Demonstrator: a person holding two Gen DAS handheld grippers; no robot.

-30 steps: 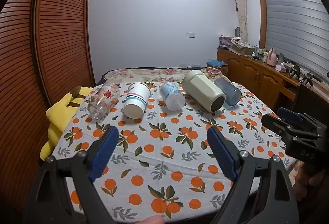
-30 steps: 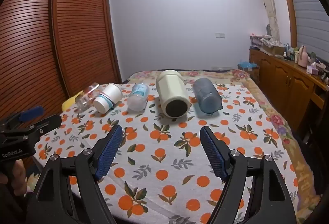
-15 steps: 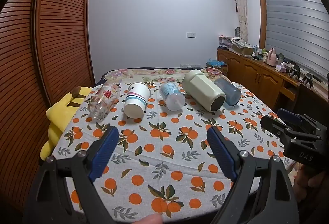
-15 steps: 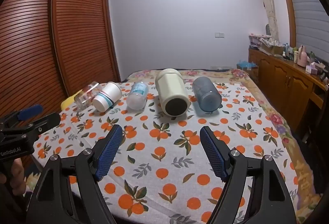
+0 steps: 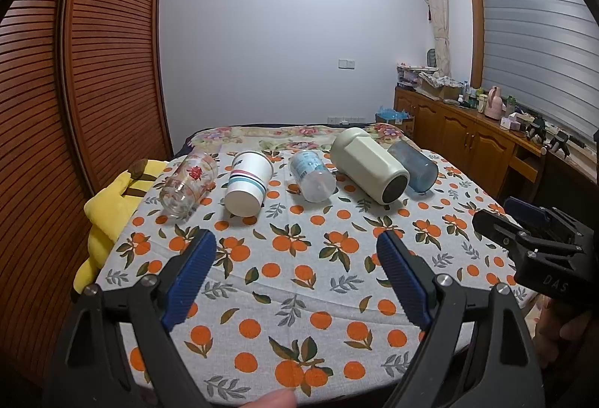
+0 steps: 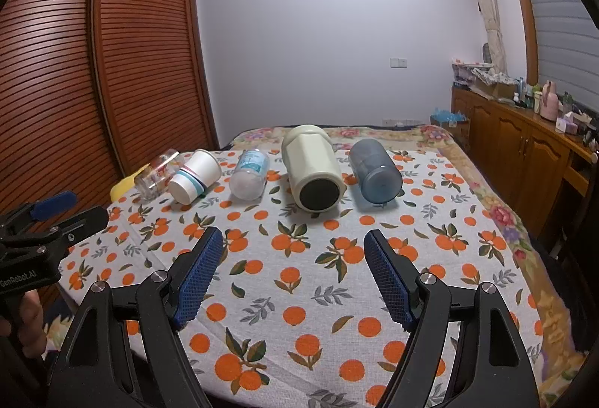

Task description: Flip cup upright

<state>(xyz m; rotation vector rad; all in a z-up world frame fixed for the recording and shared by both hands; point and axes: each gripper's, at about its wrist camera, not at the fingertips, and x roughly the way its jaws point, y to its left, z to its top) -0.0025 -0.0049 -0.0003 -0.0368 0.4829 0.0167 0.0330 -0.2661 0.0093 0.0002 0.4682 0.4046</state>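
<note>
Several cups lie on their sides in a row at the far part of the table, bases toward me: a clear glass with red flowers, a white paper cup with stripes, a clear plastic cup with a blue label, a large cream cup and a blue-grey tumbler. The same row shows in the right wrist view, with the cream cup and the tumbler. My left gripper is open and empty over the near cloth. My right gripper is open and empty, short of the cups.
An orange-patterned cloth covers the table. A yellow plush toy lies at the left edge. A wooden slatted wardrobe stands on the left, a wooden cabinet with clutter on the right.
Both grippers stay open. The right gripper has drifted slightly; the cups have not moved.
</note>
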